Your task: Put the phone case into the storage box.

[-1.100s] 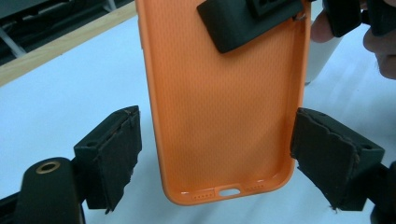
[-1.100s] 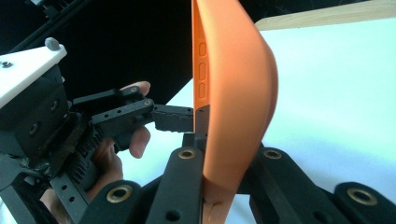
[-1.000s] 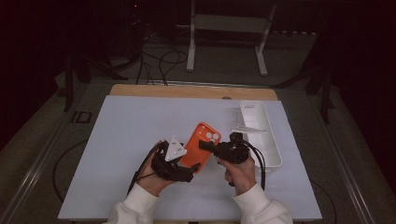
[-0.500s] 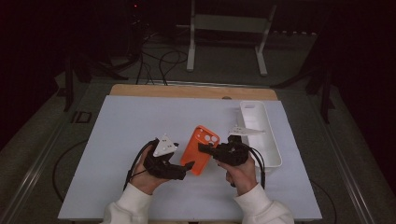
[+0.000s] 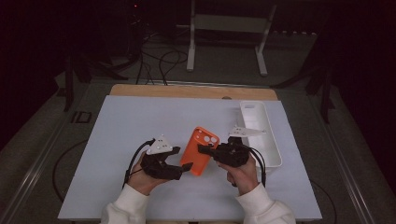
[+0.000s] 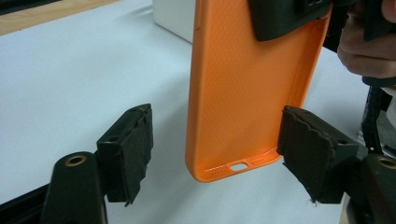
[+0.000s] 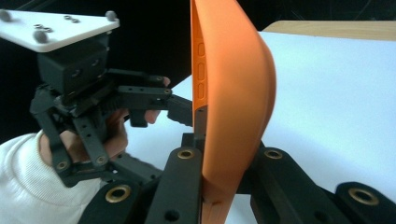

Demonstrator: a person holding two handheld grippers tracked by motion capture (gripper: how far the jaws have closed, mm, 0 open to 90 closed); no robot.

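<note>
The right gripper (image 5: 201, 148) is clenched on the long edge of an orange, soft-looking rubbery phone case (image 5: 199, 150), holding it above the white table (image 5: 116, 126). The left gripper (image 6: 212, 158) stands released; its jaws have just been closing, with the case's bottom end between its pads (image 6: 135, 149), untouched. That view shows the textured inner face and port cutouts; the high view shows the camera cutout. A white oblong tray (image 5: 271, 140) sits just beside the right gripper.
</note>
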